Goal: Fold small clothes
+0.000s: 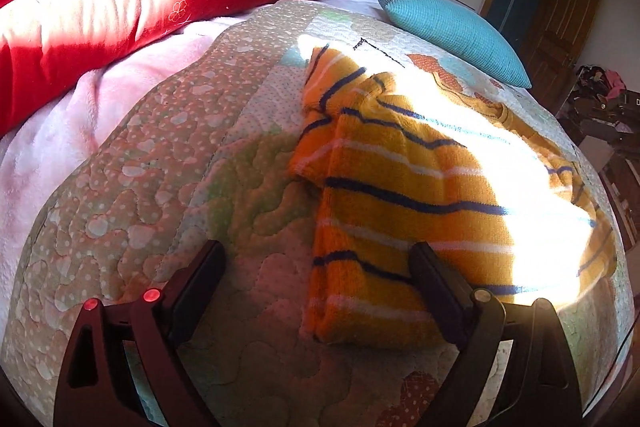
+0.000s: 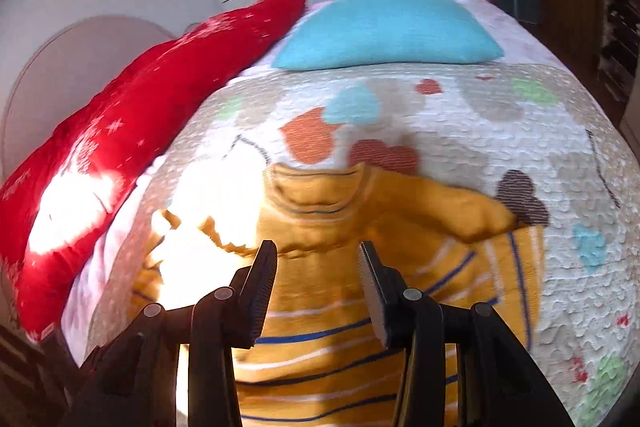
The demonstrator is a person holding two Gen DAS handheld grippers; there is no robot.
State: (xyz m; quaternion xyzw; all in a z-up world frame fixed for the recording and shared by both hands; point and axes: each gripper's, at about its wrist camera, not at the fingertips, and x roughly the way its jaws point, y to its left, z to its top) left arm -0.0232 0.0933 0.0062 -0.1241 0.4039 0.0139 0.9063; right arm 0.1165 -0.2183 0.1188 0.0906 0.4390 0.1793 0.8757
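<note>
A small orange sweater [image 1: 408, 171] with blue and white stripes lies on the patterned quilt [image 1: 168, 163], its left sleeve folded in over the body. My left gripper [image 1: 318, 253] is open and empty, just above the sweater's lower left corner. In the right wrist view the sweater [image 2: 320, 331] lies collar away, its right sleeve [image 2: 448, 211] folded across. My right gripper [image 2: 318, 253] is open and empty, hovering over the sweater's chest below the collar.
A red pillow [image 1: 120, 7] lies at the far left and a blue cushion [image 1: 456, 31] at the head of the bed; both also show in the right wrist view, the pillow [image 2: 120, 147] and the cushion [image 2: 384, 31]. A pink blanket [image 1: 80, 131] borders the quilt. Strong sunlight washes out part of the sweater.
</note>
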